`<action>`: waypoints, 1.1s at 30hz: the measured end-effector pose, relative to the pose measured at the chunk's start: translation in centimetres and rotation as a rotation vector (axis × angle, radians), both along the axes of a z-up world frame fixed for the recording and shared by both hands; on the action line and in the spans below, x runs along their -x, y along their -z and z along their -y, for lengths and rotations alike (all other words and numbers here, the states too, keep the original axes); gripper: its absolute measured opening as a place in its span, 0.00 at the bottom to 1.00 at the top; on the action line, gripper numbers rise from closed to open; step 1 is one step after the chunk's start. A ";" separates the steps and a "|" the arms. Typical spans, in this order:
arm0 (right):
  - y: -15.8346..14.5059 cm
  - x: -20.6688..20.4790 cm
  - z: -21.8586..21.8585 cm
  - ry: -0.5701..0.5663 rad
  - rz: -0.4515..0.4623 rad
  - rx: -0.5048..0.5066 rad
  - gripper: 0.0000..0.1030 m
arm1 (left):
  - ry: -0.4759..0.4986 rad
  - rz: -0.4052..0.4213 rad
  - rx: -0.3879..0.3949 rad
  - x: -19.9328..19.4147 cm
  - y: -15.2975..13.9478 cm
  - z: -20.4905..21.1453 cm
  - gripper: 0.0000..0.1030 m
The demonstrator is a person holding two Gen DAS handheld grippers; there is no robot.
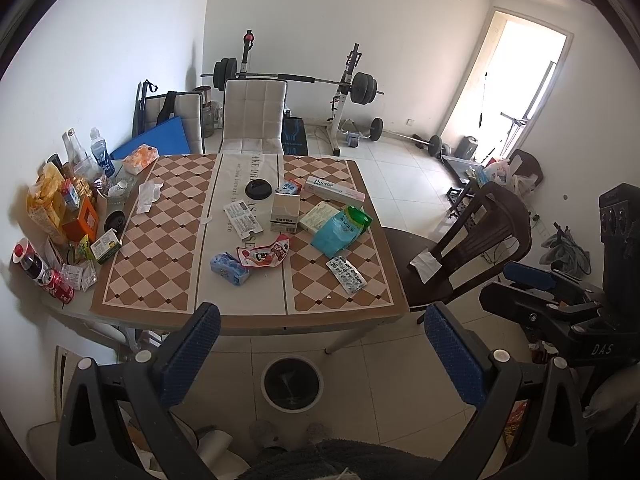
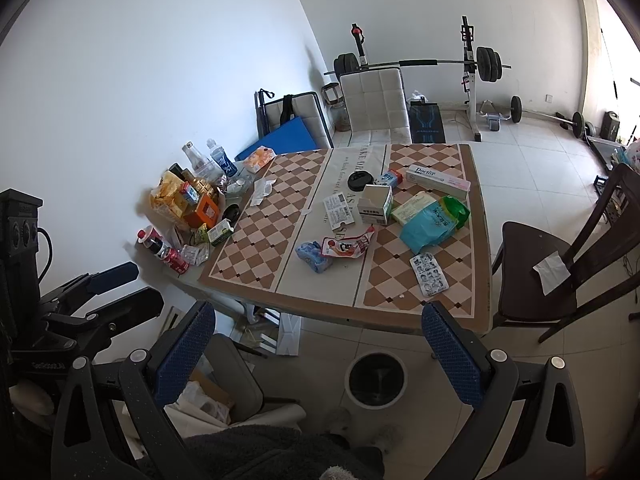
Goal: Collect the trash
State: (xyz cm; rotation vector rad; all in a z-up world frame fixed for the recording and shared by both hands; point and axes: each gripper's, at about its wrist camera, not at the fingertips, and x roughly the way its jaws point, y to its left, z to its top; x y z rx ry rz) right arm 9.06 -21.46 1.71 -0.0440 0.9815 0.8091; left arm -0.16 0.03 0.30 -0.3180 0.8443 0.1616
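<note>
Both the left gripper (image 1: pixel 320 344) and right gripper (image 2: pixel 318 344) hang wide and empty above the bin (image 1: pixel 292 384). The red snack wrapper (image 1: pixel 264 255), near the surface's front edge, looks light, crinkly; pinch its raised edge.

Package (image 1: pixel 242 219) print too small to read.

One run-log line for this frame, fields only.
phase: pre-grasp | left gripper: open, empty | right gripper: open, empty | trash on table: untouched | bin: on floor by table's near edge
</note>
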 end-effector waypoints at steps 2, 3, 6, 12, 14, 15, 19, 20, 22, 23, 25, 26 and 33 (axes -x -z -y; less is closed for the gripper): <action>0.0 -0.1 0.0 0.000 -0.001 -0.001 1.00 | 0.000 -0.001 0.000 0.0 0.0 0.0 1.00; 0.0 0.0 -0.1 0.000 -0.001 0.000 1.00 | 0.000 0.000 0.001 0.0 0.0 0.0 1.00; 0.0 0.0 -0.1 0.000 -0.002 -0.001 1.00 | 0.000 -0.001 0.002 0.1 -0.2 0.4 1.00; 0.1 -0.1 0.0 -0.001 -0.003 -0.001 1.00 | 0.002 -0.004 0.008 0.3 -0.5 0.8 1.00; 0.1 0.0 -0.1 -0.001 -0.002 0.001 1.00 | 0.002 -0.004 0.006 0.3 -0.5 0.8 1.00; 0.1 -0.1 -0.1 -0.002 -0.003 0.000 1.00 | 0.002 -0.003 0.008 0.2 -0.5 0.8 1.00; 0.2 -0.2 0.0 -0.002 -0.003 0.000 1.00 | 0.002 -0.004 0.008 0.3 -0.6 0.9 1.00; 0.1 -0.1 -0.1 -0.002 -0.003 0.001 1.00 | 0.002 -0.004 0.008 0.2 -0.6 0.9 1.00; 0.2 -0.2 -0.1 -0.001 -0.004 0.000 1.00 | 0.002 -0.004 0.007 0.3 -0.6 0.9 1.00; 0.2 -0.1 -0.2 0.000 -0.004 0.001 1.00 | 0.002 -0.004 0.008 0.3 -0.6 0.9 1.00; 0.2 -0.2 -0.1 -0.001 -0.004 0.000 1.00 | 0.002 -0.004 0.008 0.2 -0.5 0.9 1.00; 0.2 -0.2 -0.1 -0.001 -0.004 0.001 1.00 | 0.002 -0.004 0.008 0.2 -0.5 0.9 1.00; 0.4 -0.3 -0.3 0.004 -0.009 0.001 1.00 | -0.010 -0.019 -0.024 -1.4 1.0 0.5 1.00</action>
